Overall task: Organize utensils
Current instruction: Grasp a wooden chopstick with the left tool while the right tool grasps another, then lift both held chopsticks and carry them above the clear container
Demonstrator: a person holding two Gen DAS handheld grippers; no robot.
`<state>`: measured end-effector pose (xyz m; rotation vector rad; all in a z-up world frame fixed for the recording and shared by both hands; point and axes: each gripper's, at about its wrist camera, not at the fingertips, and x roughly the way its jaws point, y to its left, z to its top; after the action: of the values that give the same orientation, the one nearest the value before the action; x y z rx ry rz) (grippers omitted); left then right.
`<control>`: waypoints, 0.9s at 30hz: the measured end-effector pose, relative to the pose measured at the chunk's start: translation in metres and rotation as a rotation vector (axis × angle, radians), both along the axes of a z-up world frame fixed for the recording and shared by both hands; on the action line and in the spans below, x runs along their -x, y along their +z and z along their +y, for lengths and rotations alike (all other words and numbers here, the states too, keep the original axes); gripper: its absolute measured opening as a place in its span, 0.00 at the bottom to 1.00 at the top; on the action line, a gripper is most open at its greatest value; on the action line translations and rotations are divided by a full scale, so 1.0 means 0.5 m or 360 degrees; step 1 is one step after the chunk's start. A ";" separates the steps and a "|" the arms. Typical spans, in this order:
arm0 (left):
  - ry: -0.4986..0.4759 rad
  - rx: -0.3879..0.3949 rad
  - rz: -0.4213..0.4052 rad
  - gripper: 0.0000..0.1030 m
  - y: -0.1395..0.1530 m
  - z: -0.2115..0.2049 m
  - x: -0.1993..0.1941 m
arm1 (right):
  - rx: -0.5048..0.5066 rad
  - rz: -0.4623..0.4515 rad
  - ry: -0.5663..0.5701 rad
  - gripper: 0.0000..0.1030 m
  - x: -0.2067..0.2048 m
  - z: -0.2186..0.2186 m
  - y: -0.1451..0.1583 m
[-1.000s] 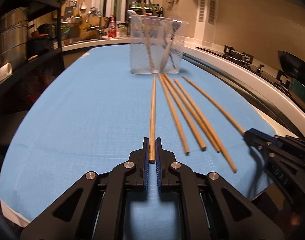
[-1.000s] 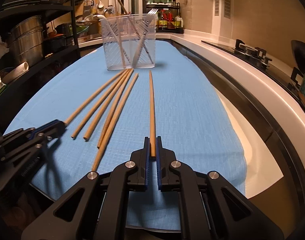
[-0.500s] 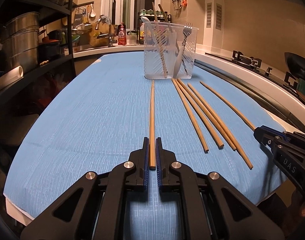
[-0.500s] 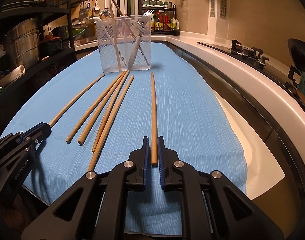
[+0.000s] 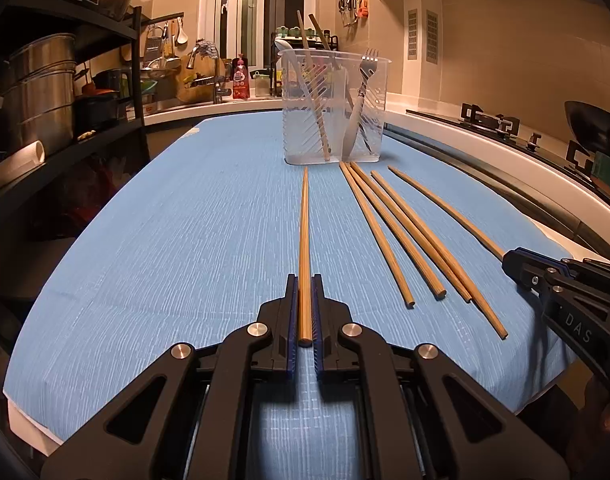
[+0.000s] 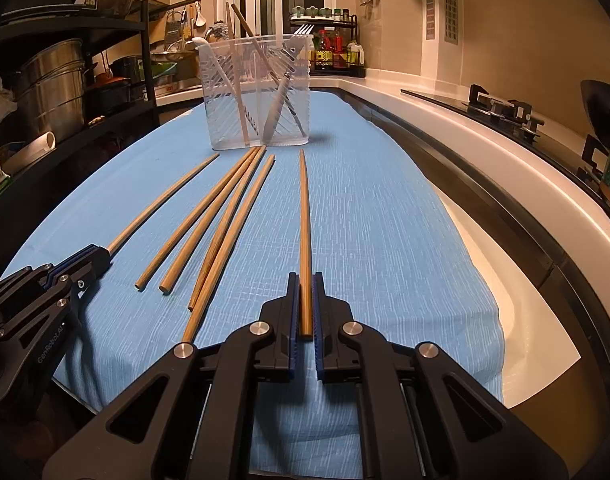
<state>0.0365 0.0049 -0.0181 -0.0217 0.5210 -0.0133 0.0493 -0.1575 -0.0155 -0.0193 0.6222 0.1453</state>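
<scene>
Each gripper clamps one chopstick by its near end: the left gripper (image 5: pixel 304 300) its chopstick (image 5: pixel 304 236), the right gripper (image 6: pixel 305 300) its chopstick (image 6: pixel 305 224). Both point ahead toward the clear utensil holder (image 5: pixel 333 108). Four loose chopsticks (image 5: pixel 405 232) lie between the grippers on the blue cloth (image 5: pixel 185 240).

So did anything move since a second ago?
Barely. The right tongs have just squeezed tighter on the rightmost chopstick. The left tongs tilted slightly, still shut on the leftmost chopstick. The four loose chopsticks, clear holder and blue cloth stayed put.
</scene>
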 end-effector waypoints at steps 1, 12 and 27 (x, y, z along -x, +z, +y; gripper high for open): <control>-0.0001 0.0001 0.0000 0.06 0.000 0.000 0.001 | 0.0000 0.0000 -0.0001 0.06 0.001 0.001 0.000; 0.0000 -0.0001 0.0012 0.06 -0.001 0.001 -0.001 | 0.0002 0.0004 -0.0003 0.06 -0.003 0.000 0.001; -0.0061 -0.0018 -0.0046 0.06 0.041 -0.014 0.032 | -0.0002 -0.0042 -0.0035 0.06 0.019 -0.010 0.043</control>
<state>0.0205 -0.0019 0.0023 -0.0004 0.4924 -0.0482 0.0398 -0.1627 0.0062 -0.0133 0.5955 0.1239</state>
